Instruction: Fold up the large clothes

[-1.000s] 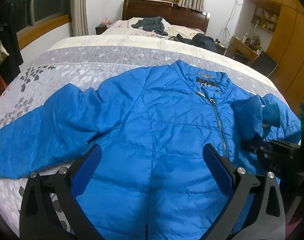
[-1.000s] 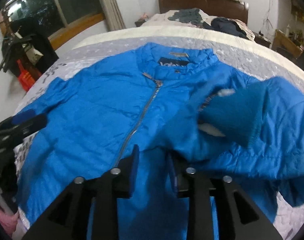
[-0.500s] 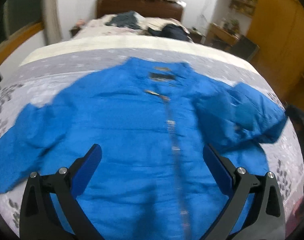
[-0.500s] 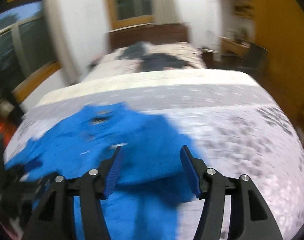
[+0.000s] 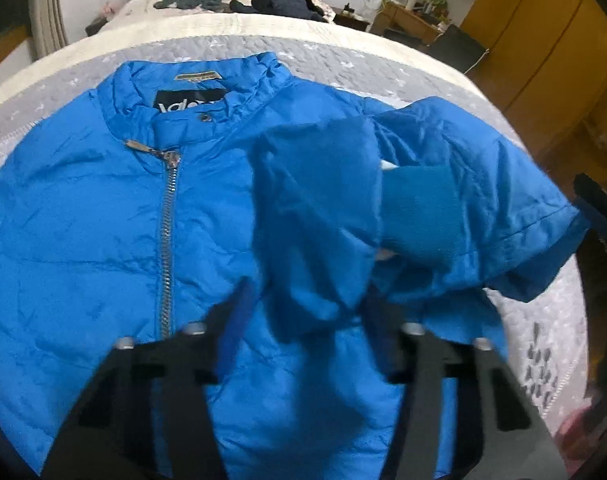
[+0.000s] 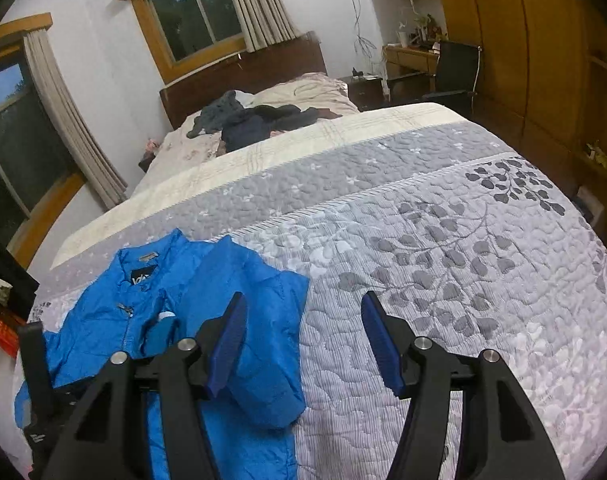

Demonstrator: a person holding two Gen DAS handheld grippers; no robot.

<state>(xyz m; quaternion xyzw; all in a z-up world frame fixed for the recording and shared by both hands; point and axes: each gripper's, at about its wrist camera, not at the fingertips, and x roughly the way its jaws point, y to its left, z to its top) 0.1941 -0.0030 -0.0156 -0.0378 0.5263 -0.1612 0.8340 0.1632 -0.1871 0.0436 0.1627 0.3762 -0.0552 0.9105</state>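
A blue puffer jacket (image 5: 83, 220) lies zipped and face up on the bed, collar toward the headboard. Its right-hand sleeve (image 5: 323, 208) is folded in over the chest, with the knit cuff (image 5: 419, 216) showing. My left gripper (image 5: 307, 316) is blurred and hangs low over that sleeve. Its jaws are partly closed, with a fold of the sleeve between them and a gap still showing. My right gripper (image 6: 303, 340) is open and holds nothing. It hangs over the bedspread just right of the jacket (image 6: 103, 312).
The grey leaf-patterned bedspread (image 6: 443, 240) stretches to the right of the jacket. Dark clothes (image 6: 255, 116) are piled near the headboard. A desk with a black chair (image 6: 455, 68) and a wooden wardrobe (image 6: 523, 40) stand past the bed's right side.
The right gripper let go of the sleeve, opened and swung away to the right. The left gripper moved right onto the folded sleeve and its jaws narrowed.
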